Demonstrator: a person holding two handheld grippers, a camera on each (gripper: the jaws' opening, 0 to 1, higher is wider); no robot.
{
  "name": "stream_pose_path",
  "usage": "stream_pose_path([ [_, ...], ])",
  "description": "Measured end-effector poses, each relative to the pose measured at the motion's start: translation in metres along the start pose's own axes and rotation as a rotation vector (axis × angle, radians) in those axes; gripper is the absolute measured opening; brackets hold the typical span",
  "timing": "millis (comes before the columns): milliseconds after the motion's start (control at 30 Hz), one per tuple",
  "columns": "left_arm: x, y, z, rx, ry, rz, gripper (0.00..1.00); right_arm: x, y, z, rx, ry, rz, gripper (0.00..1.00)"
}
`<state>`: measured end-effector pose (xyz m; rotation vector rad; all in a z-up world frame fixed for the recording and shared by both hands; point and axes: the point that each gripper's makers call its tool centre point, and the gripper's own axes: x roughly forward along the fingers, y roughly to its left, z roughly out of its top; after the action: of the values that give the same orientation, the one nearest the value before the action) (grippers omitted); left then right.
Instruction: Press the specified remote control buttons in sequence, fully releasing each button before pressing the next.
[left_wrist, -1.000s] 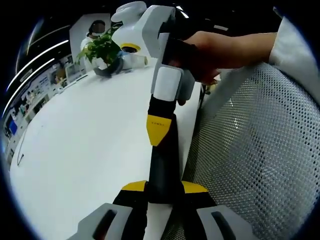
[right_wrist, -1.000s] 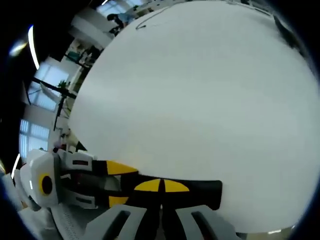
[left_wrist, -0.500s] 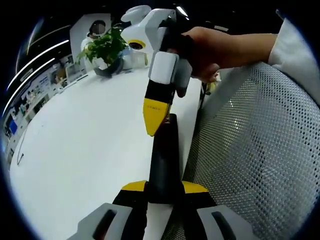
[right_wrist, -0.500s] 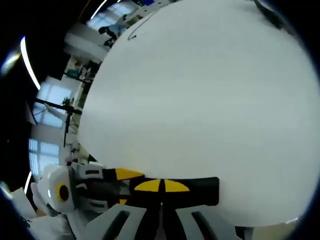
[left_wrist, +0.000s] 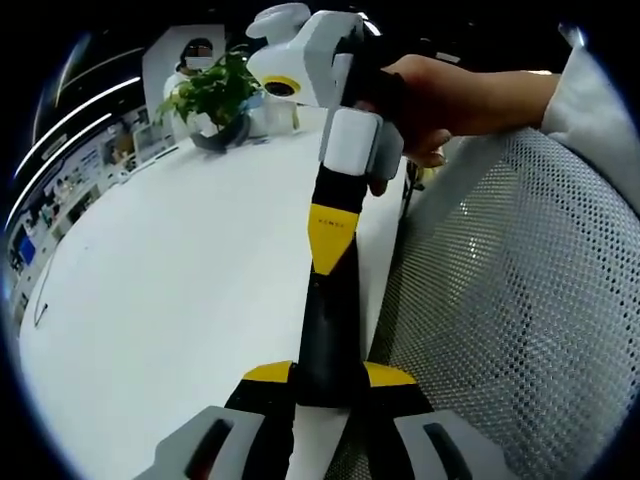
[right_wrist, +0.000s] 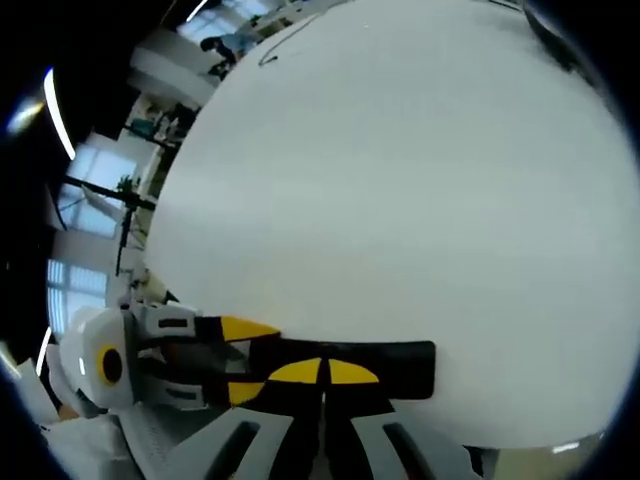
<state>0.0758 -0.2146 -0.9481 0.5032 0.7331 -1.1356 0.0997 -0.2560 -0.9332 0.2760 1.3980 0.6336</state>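
My left gripper is pinching the remote control, a long black bar gripped between the yellow-tipped jaws at its near end and running straight away from the camera. In the left gripper view the remote lies along the right edge of the white desk, with a grey mesh chair back just beside it on the right. At the desk's far end stands a potted plant.

My right gripper comes down into the same view from above, its yellow tip closed to a point and resting on the remote's far half. My right hand wraps its handle, knuckles up, with a white sleeve behind it.

The right gripper view looks across the remote instead: the black bar runs crosswise just above my right gripper's yellow tips, which are pressed together against it. From the left, my left gripper shows side-on, clamped on the remote's end. Beyond spreads the bare white desk, with a thin dark cable near its far edge and office windows off to the left.
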Motion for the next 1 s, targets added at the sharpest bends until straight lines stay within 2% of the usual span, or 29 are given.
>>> stream_pose_path([
  [300, -0.0004, 0.0001, -0.0007, -0.001, -0.002, 0.001, 0.24, 0.0051, 0.0036, -0.0050, -0.036, 0.032, -0.003, 0.00],
  [367, -0.0004, 0.0001, -0.0007, -0.002, -0.005, 0.002, 0.24, 0.0056, -0.0057, -0.0089, -0.075, 0.059, -0.064, 0.00],
  [400, -0.0003, 0.0001, -0.0003, 0.000, -0.006, 0.002, 0.24, 0.0070, 0.0028, -0.0074, -0.059, 0.047, -0.026, 0.00],
  [633, -0.0002, 0.0002, -0.0005, -0.001, -0.010, 0.003, 0.25, 0.0060, -0.0012, -0.0070, -0.043, 0.042, -0.019, 0.00],
  [767, -0.0002, 0.0000, -0.0005, -0.003, -0.018, 0.003, 0.25, 0.0068, 0.0001, -0.0069, -0.066, 0.043, -0.024, 0.00],
  [1000, -0.0001, -0.0002, 0.0000, 0.008, -0.036, -0.005, 0.24, 0.0083, -0.0008, -0.0050, -0.034, 0.057, -0.033, 0.00],
])
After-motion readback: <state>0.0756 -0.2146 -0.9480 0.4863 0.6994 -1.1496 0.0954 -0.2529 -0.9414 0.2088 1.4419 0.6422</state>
